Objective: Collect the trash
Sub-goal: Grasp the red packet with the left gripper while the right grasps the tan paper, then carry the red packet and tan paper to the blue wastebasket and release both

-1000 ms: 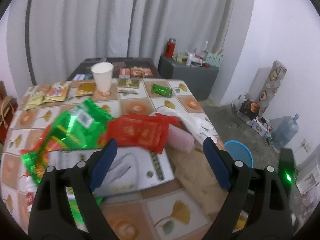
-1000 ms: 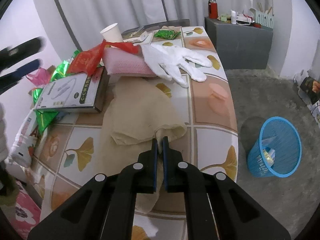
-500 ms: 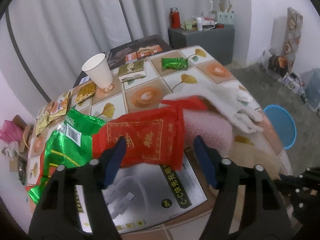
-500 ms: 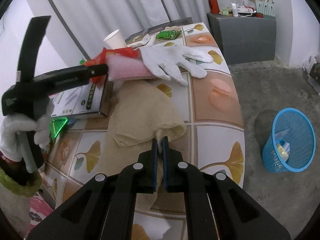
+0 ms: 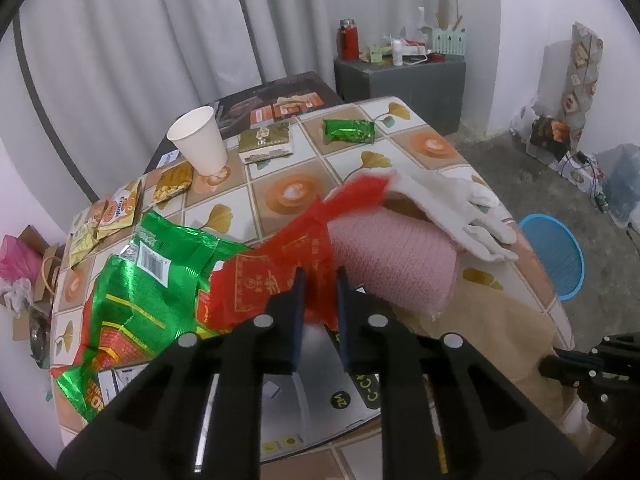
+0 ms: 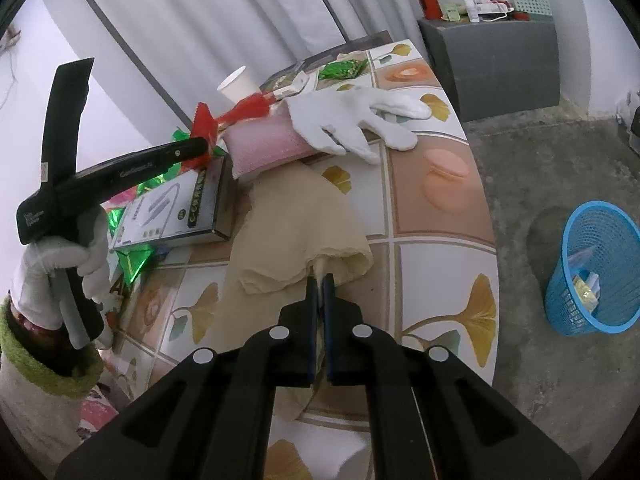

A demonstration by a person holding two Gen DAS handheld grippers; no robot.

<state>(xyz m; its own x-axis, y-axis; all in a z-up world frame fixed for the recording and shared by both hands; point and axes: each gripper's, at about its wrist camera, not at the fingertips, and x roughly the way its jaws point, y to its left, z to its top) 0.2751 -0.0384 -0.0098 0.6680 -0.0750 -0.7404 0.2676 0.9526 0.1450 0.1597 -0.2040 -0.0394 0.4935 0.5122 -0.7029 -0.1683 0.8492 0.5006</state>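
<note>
On the far left of the bench [image 5: 288,196], whose top is tiled in white, tan and ginkgo-leaf squares, yellow snack packets [image 5: 116,212] lie near the edge. Beside them a crinkled green foil bag [image 5: 152,280] spreads over a flat grey printed box [image 6: 172,208]. The left gripper [image 5: 320,284] is clamped on a red plastic wrapper [image 5: 280,264] that rests partly on the green bag. Behind stands a white paper cup [image 5: 200,146]. Just right of the wrapper lies a pink ribbed roll [image 5: 392,256] with a white cloth glove [image 5: 452,204] draped over its far end. A beige cloth [image 6: 296,224] covers the near bench, and the right gripper [image 6: 320,284] pinches its folded edge. Grey curtains [image 5: 160,40] hang behind; a dark grey cabinet [image 6: 492,64] stands against the wall. On the concrete floor [image 6: 540,184] at far right sits a blue mesh wastebasket [image 6: 592,276].
</note>
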